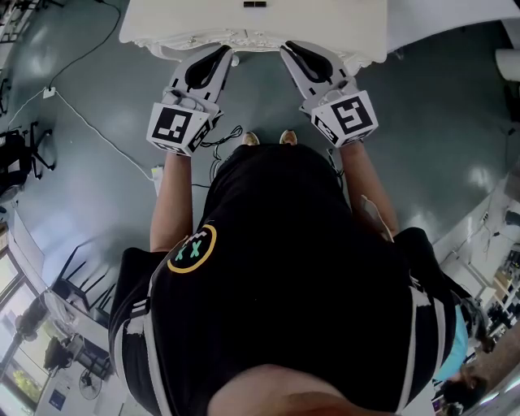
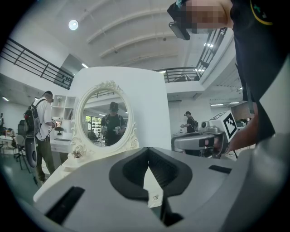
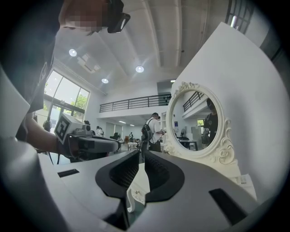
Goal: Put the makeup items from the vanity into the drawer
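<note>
The white vanity (image 1: 252, 32) stands just ahead of me, and a small dark item (image 1: 254, 4) lies at the back of its top. No other makeup item shows. My left gripper (image 1: 228, 54) points at the vanity's front edge, shut and empty. My right gripper (image 1: 287, 49) is beside it at the same edge. In the left gripper view the left gripper (image 2: 148, 150) has its tips touching below the oval mirror (image 2: 105, 118). In the right gripper view the right gripper (image 3: 141, 154) shows a narrow slit with nothing in it, left of the mirror (image 3: 195, 122).
A grey floor lies around the vanity, with a white cable (image 1: 89, 122) and a power strip (image 1: 156, 172) at my left. Chairs (image 1: 77, 276) stand at the lower left. A person with a backpack (image 2: 40, 131) stands beyond the vanity.
</note>
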The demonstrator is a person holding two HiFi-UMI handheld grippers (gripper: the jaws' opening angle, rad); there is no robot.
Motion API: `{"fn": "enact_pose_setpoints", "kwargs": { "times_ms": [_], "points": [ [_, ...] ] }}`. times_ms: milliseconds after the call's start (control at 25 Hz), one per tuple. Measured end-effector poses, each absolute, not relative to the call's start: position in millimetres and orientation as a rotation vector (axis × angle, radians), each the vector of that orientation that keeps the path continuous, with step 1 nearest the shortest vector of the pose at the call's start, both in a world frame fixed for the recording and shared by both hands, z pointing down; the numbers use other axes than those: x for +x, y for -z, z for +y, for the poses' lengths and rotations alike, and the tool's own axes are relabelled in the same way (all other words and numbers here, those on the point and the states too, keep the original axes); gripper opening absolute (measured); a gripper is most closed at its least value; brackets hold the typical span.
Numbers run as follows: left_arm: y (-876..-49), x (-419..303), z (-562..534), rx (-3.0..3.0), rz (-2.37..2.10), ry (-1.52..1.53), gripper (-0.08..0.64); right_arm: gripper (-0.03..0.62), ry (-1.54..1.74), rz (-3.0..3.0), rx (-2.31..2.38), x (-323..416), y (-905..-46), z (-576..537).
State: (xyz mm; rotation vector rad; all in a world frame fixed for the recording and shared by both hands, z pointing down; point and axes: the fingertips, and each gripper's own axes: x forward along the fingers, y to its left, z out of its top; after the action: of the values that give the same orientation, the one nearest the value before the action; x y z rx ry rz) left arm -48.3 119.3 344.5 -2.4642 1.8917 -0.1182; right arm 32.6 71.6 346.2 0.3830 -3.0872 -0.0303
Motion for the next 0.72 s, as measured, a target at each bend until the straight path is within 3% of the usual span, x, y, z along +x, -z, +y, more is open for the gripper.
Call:
{"fn": "enact_pose_setpoints", "kwargs": {
  "times_ms": [120, 280, 400, 600, 640, 720],
  "points": [
    [-347, -48, 116, -2.466, 1.892, 0.117, 0.021, 0.084, 0.035, -3.096, 0.364, 32, -347, 70],
    [-348, -48, 115, -2.467, 1.891, 0.118, 0.021, 0.183, 0.009, -3.112, 0.323, 30, -346, 71],
    [-343, -49, 116, -2.468, 1.894, 0.115, 0.021, 0.289, -0.022, -3.12, 0.308, 29, -341, 74],
    [-342, -50, 118, -2.469, 1.894, 0.114, 0.021, 0.55, -0.06, -3.141, 0.262, 26, -338, 80],
    [-343, -50, 117, -2.468, 1.895, 0.113, 0.021, 0.588, -0.052, -3.134, 0.26, 25, -340, 80],
    [-344, -51, 117, -2.468, 1.897, 0.113, 0.021, 0.599, -0.029, -3.122, 0.261, 23, -343, 80]
  ]
}}
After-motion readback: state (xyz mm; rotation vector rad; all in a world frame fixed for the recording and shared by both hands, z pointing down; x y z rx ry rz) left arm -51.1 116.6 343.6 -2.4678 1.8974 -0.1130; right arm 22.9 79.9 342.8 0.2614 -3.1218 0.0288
